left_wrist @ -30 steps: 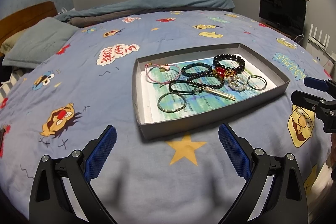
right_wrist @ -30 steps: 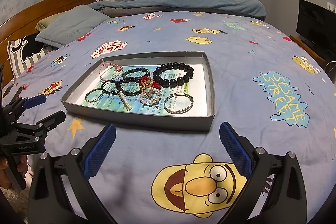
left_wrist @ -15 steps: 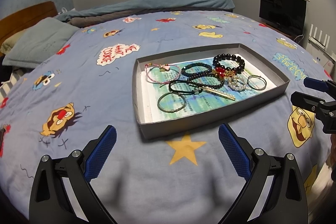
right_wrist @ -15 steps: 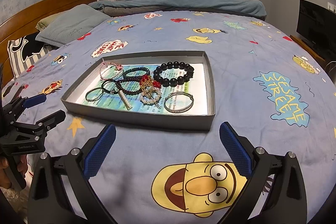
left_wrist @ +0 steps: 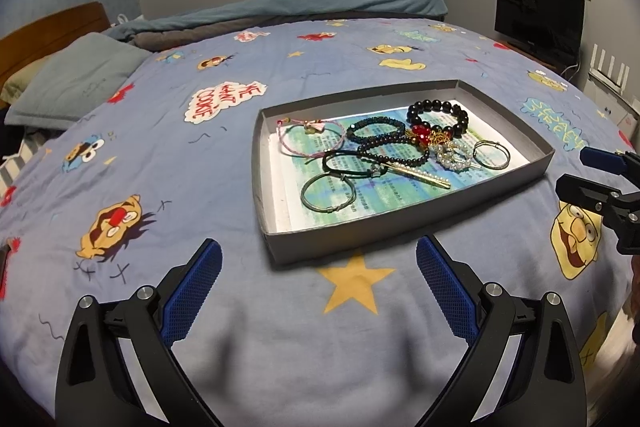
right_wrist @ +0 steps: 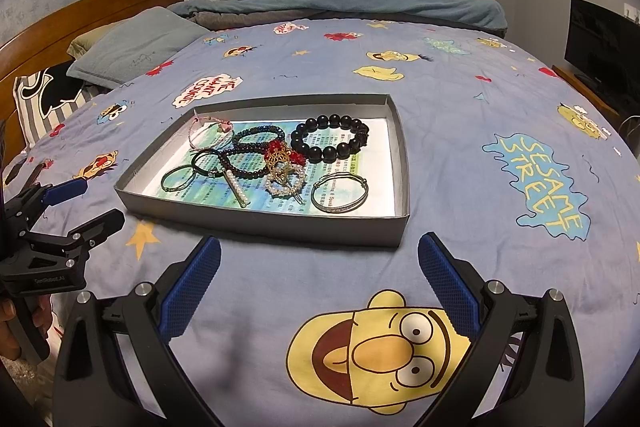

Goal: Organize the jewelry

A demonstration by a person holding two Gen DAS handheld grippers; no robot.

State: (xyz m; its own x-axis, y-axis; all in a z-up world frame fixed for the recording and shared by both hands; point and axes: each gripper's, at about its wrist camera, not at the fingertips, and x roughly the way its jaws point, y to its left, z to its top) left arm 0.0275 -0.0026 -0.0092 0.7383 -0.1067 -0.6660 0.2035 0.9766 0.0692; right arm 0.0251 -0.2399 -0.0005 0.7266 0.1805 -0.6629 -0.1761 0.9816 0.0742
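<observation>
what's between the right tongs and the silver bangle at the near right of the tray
Only the tray's near wall. The right tongs hover open over bare bedspread, short of the tray, and the silver bangle lies just inside that wall, clear of the tangled pile, so reaching over the rim should do.
</observation>
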